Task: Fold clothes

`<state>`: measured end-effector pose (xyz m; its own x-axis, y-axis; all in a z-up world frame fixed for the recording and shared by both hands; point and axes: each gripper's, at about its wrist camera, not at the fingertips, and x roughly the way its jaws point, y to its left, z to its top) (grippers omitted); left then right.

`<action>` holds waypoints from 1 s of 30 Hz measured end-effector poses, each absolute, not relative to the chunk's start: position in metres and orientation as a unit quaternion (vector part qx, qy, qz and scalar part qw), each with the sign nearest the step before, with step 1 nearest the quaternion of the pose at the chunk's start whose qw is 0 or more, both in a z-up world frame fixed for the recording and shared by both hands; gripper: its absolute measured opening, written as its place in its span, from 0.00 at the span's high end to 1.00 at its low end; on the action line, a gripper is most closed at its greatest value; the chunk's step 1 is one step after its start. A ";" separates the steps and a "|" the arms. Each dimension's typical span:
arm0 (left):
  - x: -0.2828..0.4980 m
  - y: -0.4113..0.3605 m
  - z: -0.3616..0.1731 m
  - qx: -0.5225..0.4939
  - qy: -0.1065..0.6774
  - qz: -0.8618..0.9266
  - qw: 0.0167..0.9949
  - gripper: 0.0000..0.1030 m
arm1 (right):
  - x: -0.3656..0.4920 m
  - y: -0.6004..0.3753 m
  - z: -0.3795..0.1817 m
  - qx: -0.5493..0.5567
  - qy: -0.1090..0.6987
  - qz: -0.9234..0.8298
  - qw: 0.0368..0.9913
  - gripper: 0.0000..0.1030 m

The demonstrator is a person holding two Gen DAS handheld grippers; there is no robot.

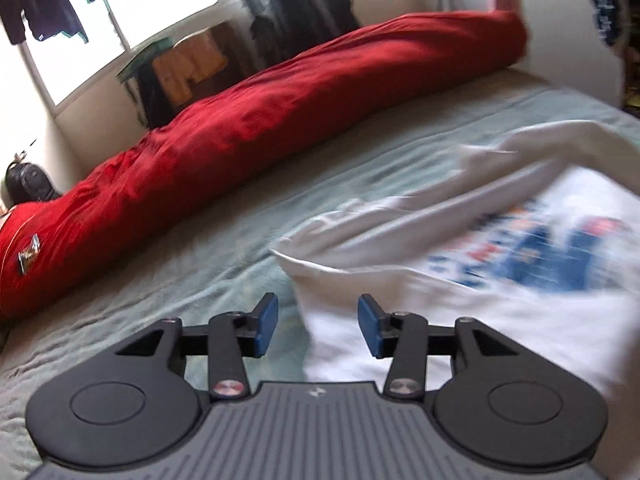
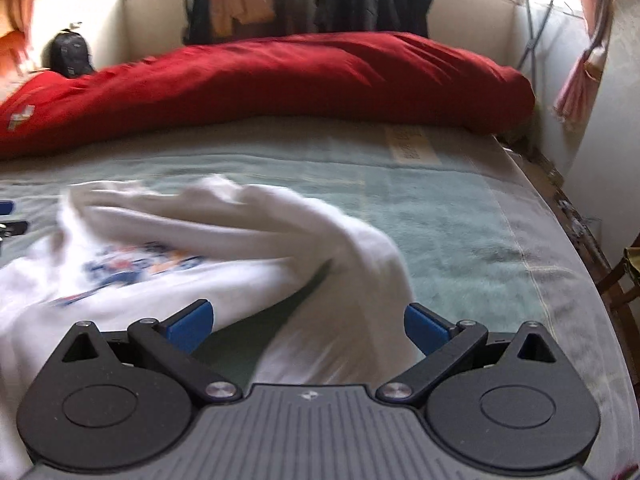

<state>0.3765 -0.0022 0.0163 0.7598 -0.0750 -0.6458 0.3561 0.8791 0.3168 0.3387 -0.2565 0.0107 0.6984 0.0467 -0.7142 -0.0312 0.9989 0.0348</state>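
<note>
From the left wrist view, the left gripper (image 1: 318,326) hangs tilted down over the near edge of the white T-shirt (image 1: 500,280), its jaws parted with nothing pinched; the shirt lies rumpled on the green blanket (image 1: 224,240), in front of the red duvet (image 1: 256,120). From the right wrist view, the right gripper (image 2: 308,326) also points downward, jaws spread wide and released above a loose sleeve (image 2: 352,264). The fold looks barely begun; next, each gripper probably needs a fresh hold on an edge.

Left wrist: low, angled down over bed (image 1: 168,288) | right: likewise | shared: bed
</note>
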 end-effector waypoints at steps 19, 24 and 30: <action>0.150 -0.044 -0.016 0.330 0.231 -0.221 0.888 0.35 | 0.118 -0.177 -0.027 0.017 0.428 0.117 0.896 0.00; 0.147 -0.045 -0.028 0.330 0.235 -0.219 0.888 0.35 | 0.105 -0.184 -0.037 0.068 0.441 0.114 0.887 0.00; 0.136 -0.070 -0.038 0.397 0.209 -0.264 0.854 0.33 | 0.106 -0.186 -0.036 0.077 0.436 0.109 0.890 0.00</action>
<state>0.1356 -0.0695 -0.0380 0.7734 -0.2849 -0.5663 0.6166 0.5453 0.5678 0.1058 -0.1859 -0.0359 0.5955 0.2612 -0.7597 -0.1272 0.9644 0.2319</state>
